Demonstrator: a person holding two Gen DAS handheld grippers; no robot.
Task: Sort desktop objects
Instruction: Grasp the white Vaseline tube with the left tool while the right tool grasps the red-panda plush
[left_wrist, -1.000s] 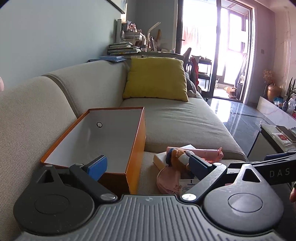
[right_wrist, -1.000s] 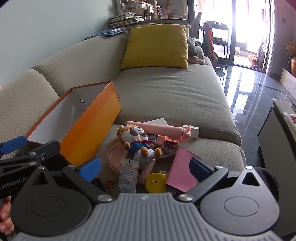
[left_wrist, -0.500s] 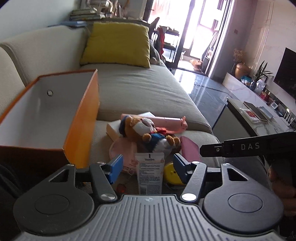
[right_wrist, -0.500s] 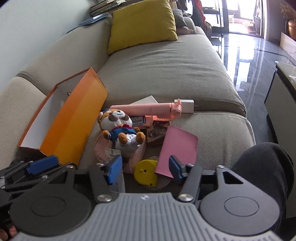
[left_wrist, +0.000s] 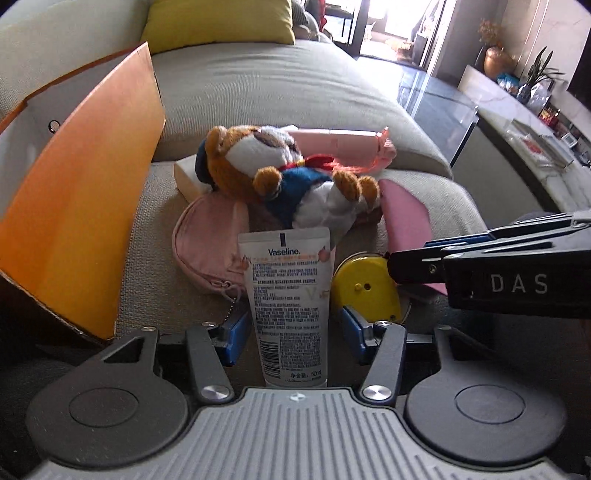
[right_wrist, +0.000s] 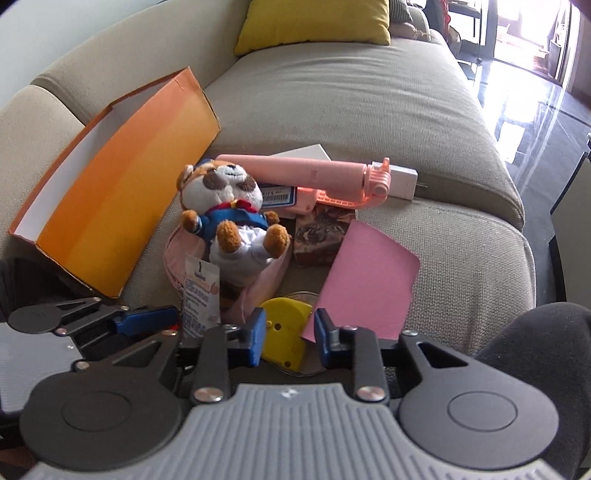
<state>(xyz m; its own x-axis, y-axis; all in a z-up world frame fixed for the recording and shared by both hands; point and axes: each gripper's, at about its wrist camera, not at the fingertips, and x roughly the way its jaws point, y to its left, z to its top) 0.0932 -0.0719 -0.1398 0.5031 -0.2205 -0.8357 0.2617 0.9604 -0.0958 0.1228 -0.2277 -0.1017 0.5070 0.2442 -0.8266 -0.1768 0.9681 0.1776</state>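
A pile lies on the sofa seat: a white Vaseline tube (left_wrist: 286, 302), a plush bear (left_wrist: 280, 173) in blue, a pink pouch (left_wrist: 207, 240), a yellow round disc (right_wrist: 284, 332), a pink card (right_wrist: 369, 284) and a pink selfie stick (right_wrist: 314, 173). My left gripper (left_wrist: 291, 332) is open with its blue pads on either side of the tube, the right pad apart from it. My right gripper (right_wrist: 288, 336) is open, its pads either side of the yellow disc (left_wrist: 364, 290), with small gaps. An open orange box (right_wrist: 122, 206) stands left of the pile.
A yellow cushion (right_wrist: 314, 22) leans at the sofa's far end. A small brown patterned box (right_wrist: 321, 232) and a white box (left_wrist: 188, 177) lie under the pile. A dark-clothed knee (right_wrist: 535, 369) is at right. A low table (left_wrist: 535, 147) stands right of the sofa.
Both grippers have moved down and forward onto the pile and narrowed. The left now straddles the Vaseline tube, the right straddles the yellow disc.
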